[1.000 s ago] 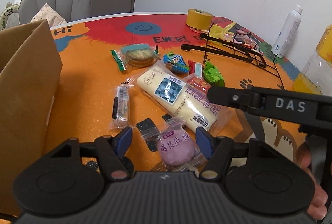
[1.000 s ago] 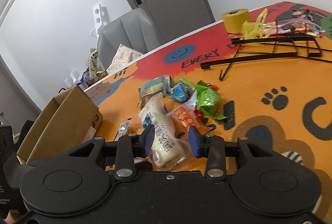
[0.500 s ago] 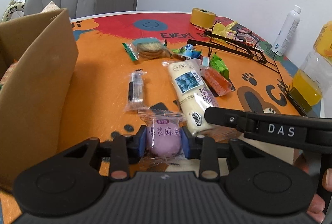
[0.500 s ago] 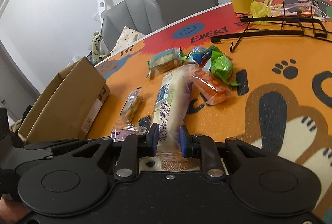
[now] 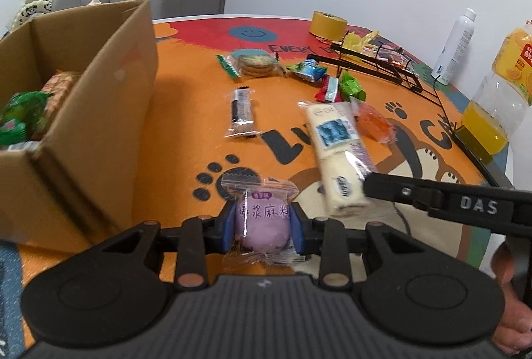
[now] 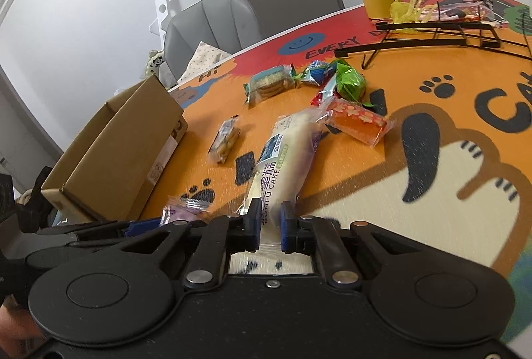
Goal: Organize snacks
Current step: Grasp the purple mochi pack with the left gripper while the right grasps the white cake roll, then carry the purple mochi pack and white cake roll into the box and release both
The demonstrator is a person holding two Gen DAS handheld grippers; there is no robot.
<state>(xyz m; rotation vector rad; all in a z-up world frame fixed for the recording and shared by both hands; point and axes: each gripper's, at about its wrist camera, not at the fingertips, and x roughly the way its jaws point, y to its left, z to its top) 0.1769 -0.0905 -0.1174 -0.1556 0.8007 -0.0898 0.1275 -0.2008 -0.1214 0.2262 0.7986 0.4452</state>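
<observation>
Task partway done. Cardboard box (image 5: 83,113) at near left already holds a few wrapped snacks, green and orange packs visible inside. Many more are loose on the orange table mat (image 5: 186,113).

Left gripper (image 5: 262,227) is clamped on the purple mochi pack (image 5: 262,219), pads pressing both sides, pack at the near edge just right of the box. Right gripper (image 6: 270,226) is closed tight on the near end of the long cake roll (image 6: 282,159); the wrapper is pinched between the pads and the rest of the roll stretches away across the mat.

Both grabs look done; neither snack is in the box yet, so the drop into the box is left for both.

Left to sort, middle to far:
- small dark bar pack (image 5: 242,111), left of the roll
- orange pack (image 5: 374,123), touching the roll's far right side
- cookie pack (image 5: 256,63), far
- blue candy (image 5: 307,69), red candy (image 5: 327,89), green candy (image 5: 352,86), clustered far right of the cookies

Wire rack (image 5: 375,66) at far right has a few wrappers on it; can't tell if those count. Tape roll (image 5: 327,25), juice bottle (image 5: 498,93) not snacks.
</observation>
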